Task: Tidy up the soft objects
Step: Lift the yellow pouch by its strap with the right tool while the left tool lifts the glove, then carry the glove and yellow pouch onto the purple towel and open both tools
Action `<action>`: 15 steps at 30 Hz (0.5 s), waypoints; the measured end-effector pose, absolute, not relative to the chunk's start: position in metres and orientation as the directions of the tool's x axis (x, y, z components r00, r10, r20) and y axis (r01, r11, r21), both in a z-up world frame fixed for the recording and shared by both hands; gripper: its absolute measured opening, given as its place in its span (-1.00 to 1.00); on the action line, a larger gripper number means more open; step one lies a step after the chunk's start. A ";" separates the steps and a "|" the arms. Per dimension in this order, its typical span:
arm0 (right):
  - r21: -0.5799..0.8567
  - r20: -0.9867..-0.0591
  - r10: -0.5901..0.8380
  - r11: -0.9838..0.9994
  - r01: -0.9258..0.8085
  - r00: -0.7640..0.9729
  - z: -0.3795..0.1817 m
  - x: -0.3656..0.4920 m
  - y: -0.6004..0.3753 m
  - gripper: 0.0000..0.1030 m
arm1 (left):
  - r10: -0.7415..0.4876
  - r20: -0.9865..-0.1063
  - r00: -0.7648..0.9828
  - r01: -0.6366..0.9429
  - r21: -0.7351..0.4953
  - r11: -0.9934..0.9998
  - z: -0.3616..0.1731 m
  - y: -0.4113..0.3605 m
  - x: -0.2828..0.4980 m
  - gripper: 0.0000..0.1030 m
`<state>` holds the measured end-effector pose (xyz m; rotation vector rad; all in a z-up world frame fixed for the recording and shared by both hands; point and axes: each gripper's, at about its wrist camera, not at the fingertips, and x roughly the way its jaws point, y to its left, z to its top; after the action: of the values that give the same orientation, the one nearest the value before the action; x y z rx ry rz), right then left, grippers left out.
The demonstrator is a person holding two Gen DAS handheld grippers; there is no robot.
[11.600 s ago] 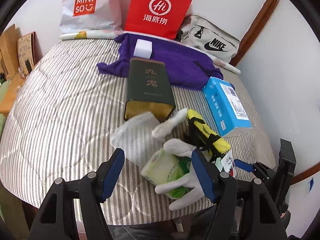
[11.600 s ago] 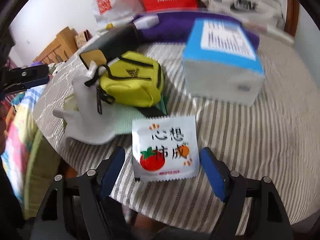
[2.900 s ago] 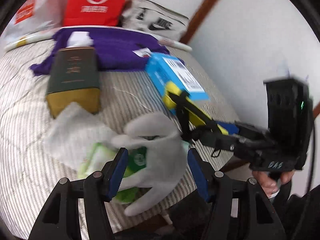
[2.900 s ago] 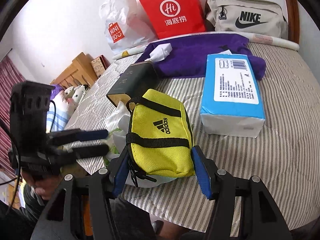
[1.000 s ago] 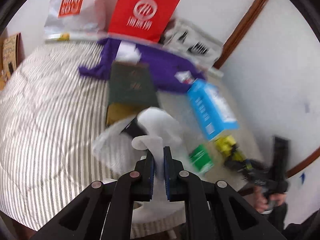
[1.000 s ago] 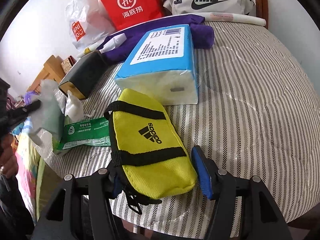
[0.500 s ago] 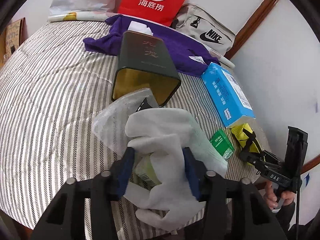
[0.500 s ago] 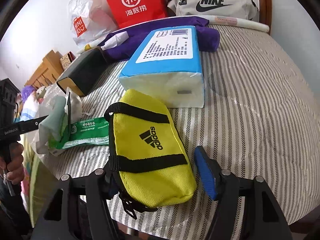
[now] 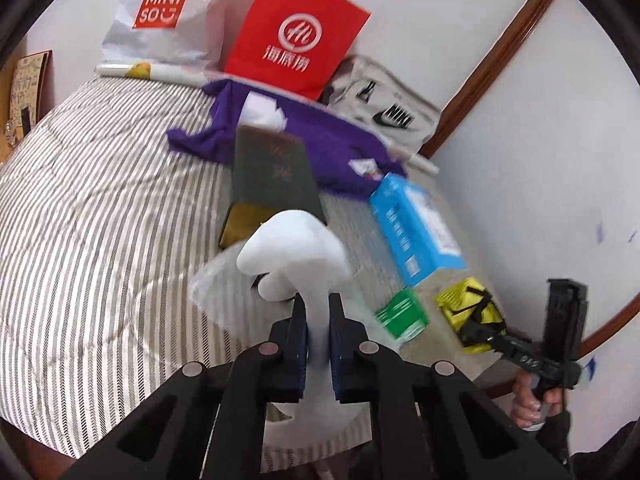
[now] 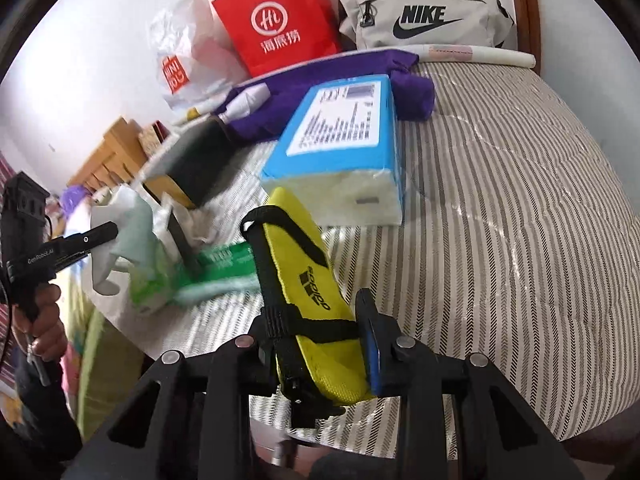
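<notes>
My left gripper (image 9: 317,314) is shut on a white cloth glove (image 9: 294,248) and holds it lifted above the striped bed; it also shows in the right wrist view (image 10: 120,220). My right gripper (image 10: 320,320) is shut on a yellow Adidas pouch (image 10: 304,276), tilted on its side; the pouch shows small in the left wrist view (image 9: 468,308). A green wipes packet (image 9: 402,316) lies on the bed between the two grippers, also in the right wrist view (image 10: 224,268). A clear plastic bag (image 9: 224,284) lies under the glove.
A dark green box (image 9: 272,172), a blue tissue pack (image 10: 344,132) and a purple cloth (image 9: 320,136) lie on the striped bed (image 10: 500,200). A red paper bag (image 9: 296,36), a Miniso bag (image 9: 160,12) and a Nike bag (image 10: 424,16) stand along the wall.
My left gripper has closed on the glove and lifted it off the wipes packet. My right gripper has closed on the yellow pouch and tipped it onto its side.
</notes>
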<state>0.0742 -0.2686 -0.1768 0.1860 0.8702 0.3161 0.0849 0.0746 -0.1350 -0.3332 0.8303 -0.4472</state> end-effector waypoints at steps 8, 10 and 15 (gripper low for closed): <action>0.273 -0.704 0.341 0.940 -0.206 0.623 -0.158 0.069 -0.265 -0.41 | -0.527 -0.563 0.637 0.293 -0.456 0.841 -0.096 0.076 0.083 -0.82; 0.263 -0.699 0.337 0.941 -0.212 0.631 -0.150 0.068 -0.264 -0.41 | -0.525 -0.554 0.646 0.296 -0.452 0.842 -0.091 0.076 0.083 -0.82; 0.238 -0.688 0.327 0.945 -0.225 0.648 -0.130 0.070 -0.263 -0.41 | -0.527 -0.534 0.661 0.295 -0.461 0.837 -0.079 0.079 0.089 -0.82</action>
<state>0.0702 -0.2628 -0.1297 0.1352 0.8069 0.3147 0.0885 0.0793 -0.0789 -0.3520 0.7090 -0.4761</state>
